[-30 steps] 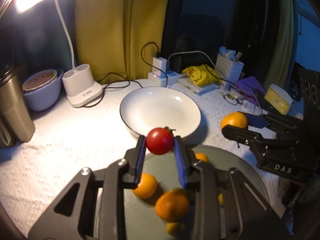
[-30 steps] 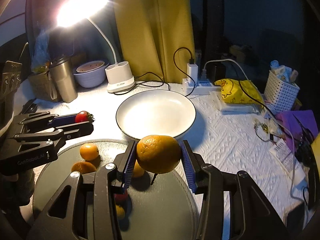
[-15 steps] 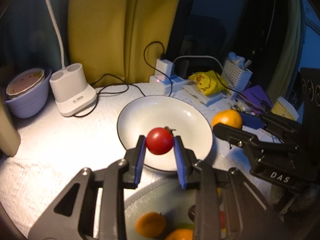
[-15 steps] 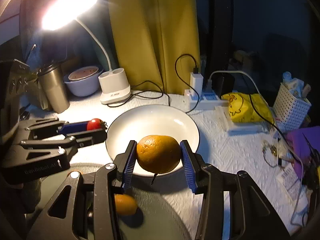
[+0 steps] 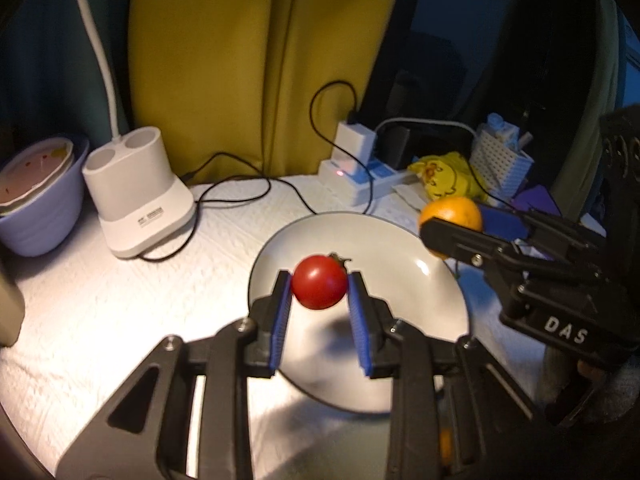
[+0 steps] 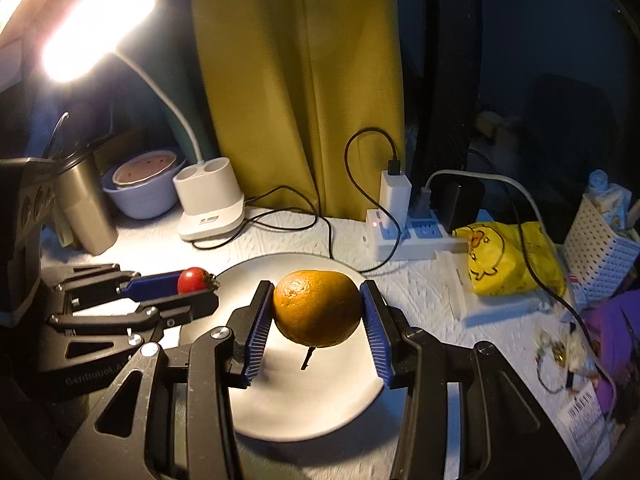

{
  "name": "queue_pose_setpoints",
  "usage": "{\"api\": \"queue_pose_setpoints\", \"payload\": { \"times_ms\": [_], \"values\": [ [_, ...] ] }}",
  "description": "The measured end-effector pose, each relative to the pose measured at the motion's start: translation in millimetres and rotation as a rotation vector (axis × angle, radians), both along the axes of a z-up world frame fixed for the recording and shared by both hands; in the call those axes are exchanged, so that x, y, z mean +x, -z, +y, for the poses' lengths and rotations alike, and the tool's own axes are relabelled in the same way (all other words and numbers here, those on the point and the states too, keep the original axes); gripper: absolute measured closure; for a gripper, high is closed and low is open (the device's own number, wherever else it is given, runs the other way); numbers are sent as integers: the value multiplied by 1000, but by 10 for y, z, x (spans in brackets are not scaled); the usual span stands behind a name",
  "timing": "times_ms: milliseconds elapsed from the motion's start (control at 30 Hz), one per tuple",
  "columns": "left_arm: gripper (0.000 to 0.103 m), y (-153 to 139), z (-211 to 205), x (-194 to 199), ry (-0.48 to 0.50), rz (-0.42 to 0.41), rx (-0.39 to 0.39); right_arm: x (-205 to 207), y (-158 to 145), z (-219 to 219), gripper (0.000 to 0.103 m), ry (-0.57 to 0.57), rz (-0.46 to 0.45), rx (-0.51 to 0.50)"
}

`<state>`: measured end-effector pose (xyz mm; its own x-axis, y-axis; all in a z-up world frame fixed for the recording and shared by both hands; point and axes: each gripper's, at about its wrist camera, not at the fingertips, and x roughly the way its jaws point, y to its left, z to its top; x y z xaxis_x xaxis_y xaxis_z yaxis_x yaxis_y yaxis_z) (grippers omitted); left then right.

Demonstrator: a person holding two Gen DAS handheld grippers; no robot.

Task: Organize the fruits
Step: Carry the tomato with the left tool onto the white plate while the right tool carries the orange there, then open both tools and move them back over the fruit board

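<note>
Red tomato (image 5: 319, 287) pinched in your left gripper (image 5: 318, 294), orange (image 6: 316, 307) clamped in your right gripper (image 6: 317, 314) — both poised above the white plate (image 6: 320, 408), apparently for release.

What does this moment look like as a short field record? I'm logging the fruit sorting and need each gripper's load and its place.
left gripper: jaws shut on a tomato, held over the plate
right gripper: jaws shut on an orange, held over the plate
plate: white, no fruit seen lying in it
table cover: white, textured
behind the plate: lamp base, power strip
task state: neither fruit set down yet
</note>
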<state>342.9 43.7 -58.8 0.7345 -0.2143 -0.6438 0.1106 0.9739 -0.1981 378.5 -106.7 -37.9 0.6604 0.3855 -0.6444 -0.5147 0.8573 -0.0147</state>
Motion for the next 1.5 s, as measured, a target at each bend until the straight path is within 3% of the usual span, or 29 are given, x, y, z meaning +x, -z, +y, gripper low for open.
{"api": "queue_pose_setpoints", "payload": {
  "times_ms": [400,633,933,1033,1500],
  "values": [
    [74,197,150,403,-2,149,-73,626,500,202,57,11,160,32],
    [73,200,161,406,-10,155,-71,689,581,265,57,11,185,44],
    [70,-30,171,216,-35,95,-50,607,392,185,55,27,151,57],
    [65,-130,163,103,-40,68,-49,526,296,163,55,32,138,60],
    [61,-444,143,-525,-48,3,-46,-146,-116,119,55,29,75,50]
  ]
}}
